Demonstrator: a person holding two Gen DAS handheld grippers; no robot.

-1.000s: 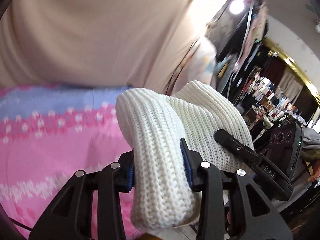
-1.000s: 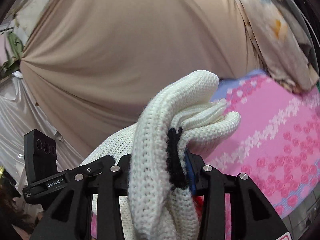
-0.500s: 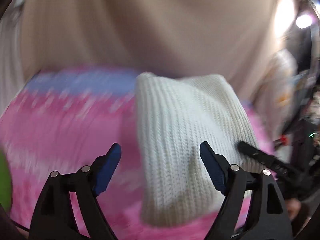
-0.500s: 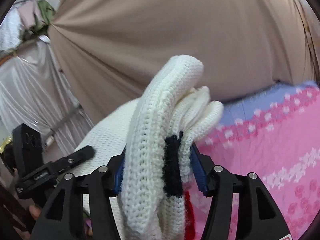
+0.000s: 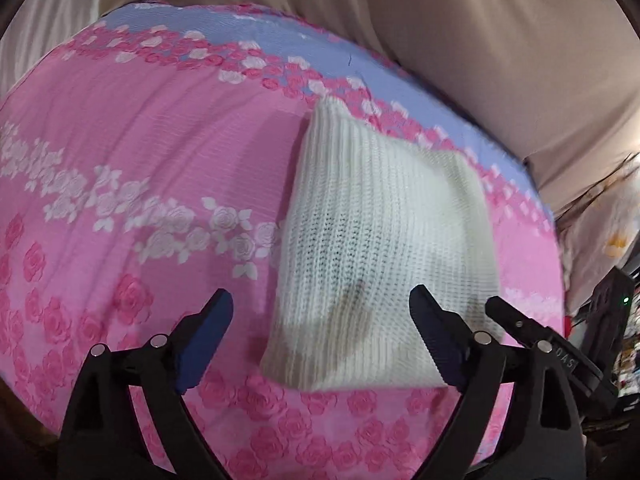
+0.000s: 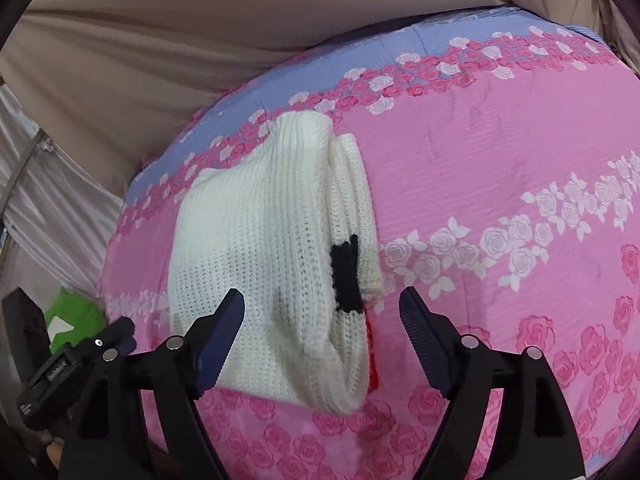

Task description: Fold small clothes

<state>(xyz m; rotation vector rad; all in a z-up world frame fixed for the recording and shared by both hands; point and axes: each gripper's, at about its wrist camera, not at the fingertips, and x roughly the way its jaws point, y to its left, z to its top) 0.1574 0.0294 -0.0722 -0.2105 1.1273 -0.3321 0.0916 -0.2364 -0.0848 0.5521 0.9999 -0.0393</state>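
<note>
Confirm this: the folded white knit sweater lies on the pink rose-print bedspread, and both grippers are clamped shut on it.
Not quite. The folded white knit sweater does lie on the pink rose-print bedspread, but neither gripper is clamped on it. The left wrist view shows the left gripper with jaws apart and opening; the right wrist view shows the right gripper likewise, pads clear of the knit.

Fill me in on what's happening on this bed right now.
A person with a gripper in each hand is folding small clothes. A folded white knit garment lies on the pink rose-print bedspread. The left gripper and right gripper are both opening, their pads clear of the knit, so the bundle rests on the bed unheld.
</note>
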